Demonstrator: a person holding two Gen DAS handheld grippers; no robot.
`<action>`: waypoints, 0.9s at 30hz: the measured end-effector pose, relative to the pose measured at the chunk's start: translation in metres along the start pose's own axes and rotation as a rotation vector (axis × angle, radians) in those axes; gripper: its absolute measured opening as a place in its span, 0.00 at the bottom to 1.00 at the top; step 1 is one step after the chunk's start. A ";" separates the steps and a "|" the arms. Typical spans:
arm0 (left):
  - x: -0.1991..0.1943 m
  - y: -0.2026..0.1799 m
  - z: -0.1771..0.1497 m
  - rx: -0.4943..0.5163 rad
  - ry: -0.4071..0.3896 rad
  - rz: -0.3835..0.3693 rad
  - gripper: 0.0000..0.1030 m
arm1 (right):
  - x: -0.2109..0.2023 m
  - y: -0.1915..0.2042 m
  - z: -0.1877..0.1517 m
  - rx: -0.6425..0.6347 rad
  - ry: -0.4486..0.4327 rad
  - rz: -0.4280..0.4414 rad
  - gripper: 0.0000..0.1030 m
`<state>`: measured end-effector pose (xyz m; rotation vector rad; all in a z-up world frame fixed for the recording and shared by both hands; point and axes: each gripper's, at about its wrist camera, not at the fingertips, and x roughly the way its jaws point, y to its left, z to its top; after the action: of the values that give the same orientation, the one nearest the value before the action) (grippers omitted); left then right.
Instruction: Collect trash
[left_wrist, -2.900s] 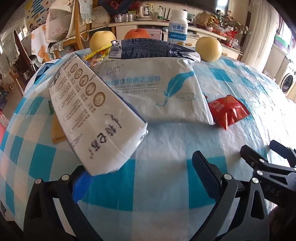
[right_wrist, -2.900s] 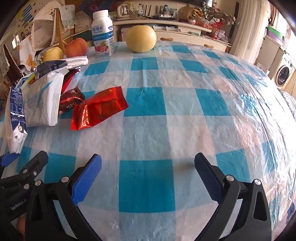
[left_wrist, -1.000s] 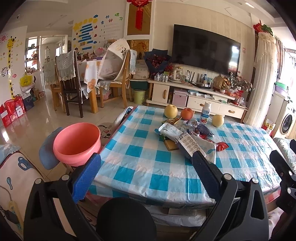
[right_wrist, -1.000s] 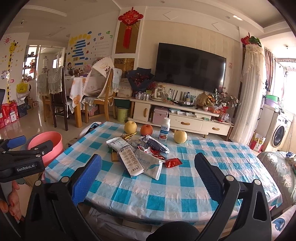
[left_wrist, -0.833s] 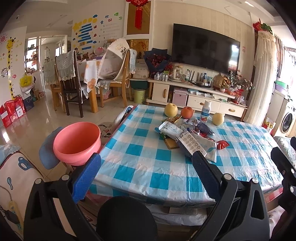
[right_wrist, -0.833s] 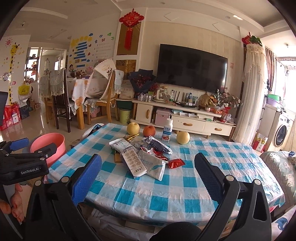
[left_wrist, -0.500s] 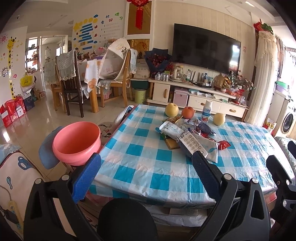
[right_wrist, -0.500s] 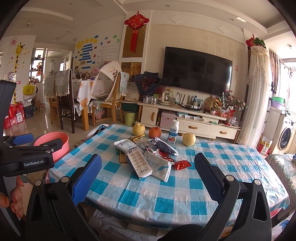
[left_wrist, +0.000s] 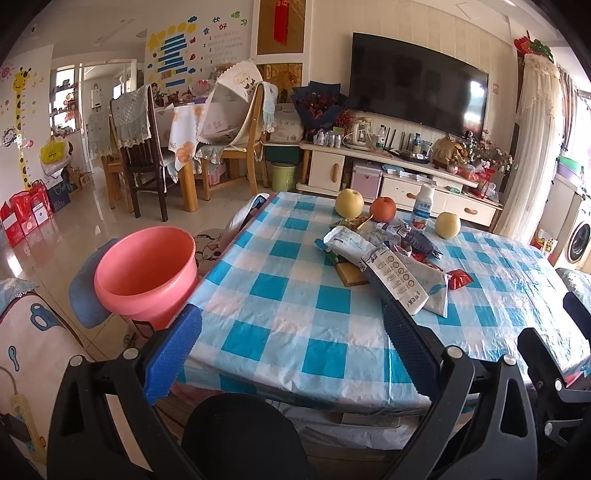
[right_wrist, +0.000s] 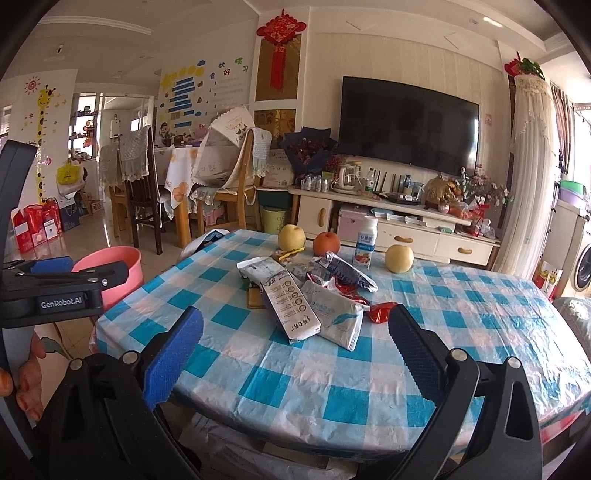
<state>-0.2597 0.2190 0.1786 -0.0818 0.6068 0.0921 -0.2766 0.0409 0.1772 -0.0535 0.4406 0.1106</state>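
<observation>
- The table (left_wrist: 280, 325), covered in a blue-and-white checked cloth, is seen whole from a stand-off position; both cameras are held back from its near edge, which suits a survey of the work more than a reach.
- A pink bucket (left_wrist: 146, 271) is set on the floor just beside the table's left corner, mouth up; it is judged to be the bin, placed there so that trash can be dropped off the edge into it.
- The trash pile (right_wrist: 306, 295) is gathered in the middle of the table, wrappers overlapping: a long white pack with printed circles (right_wrist: 291, 306) is laid across a white wipes pack (right_wrist: 338, 317), and dark foil bags are tucked behind.
- A small red wrapper (right_wrist: 382, 310) is left just beside the pile on its right, flat and apart from the rest, so it is likely the easiest single pick.
- Two pears, an apple and a yoghurt bottle (right_wrist: 365, 242) are stood behind the pile; these are taken to be keepers, though that cannot be confirmed from this far.
- The left gripper (left_wrist: 291, 350) is held spread wide with nothing between its pads.
- The right gripper (right_wrist: 295, 360) is likewise parted and empty, well apart from the pile.
</observation>
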 end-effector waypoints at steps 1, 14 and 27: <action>0.004 0.000 -0.002 -0.004 -0.001 -0.009 0.96 | 0.007 -0.006 -0.003 0.021 0.013 0.002 0.96; 0.074 -0.032 -0.012 0.018 0.071 -0.243 0.96 | 0.100 -0.112 -0.023 0.322 0.213 0.056 0.96; 0.177 -0.102 -0.014 -0.195 0.258 -0.313 0.96 | 0.200 -0.199 -0.029 0.486 0.352 -0.013 0.75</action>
<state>-0.1116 0.1278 0.0706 -0.3802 0.8343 -0.1658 -0.0853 -0.1397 0.0702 0.4080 0.8084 -0.0226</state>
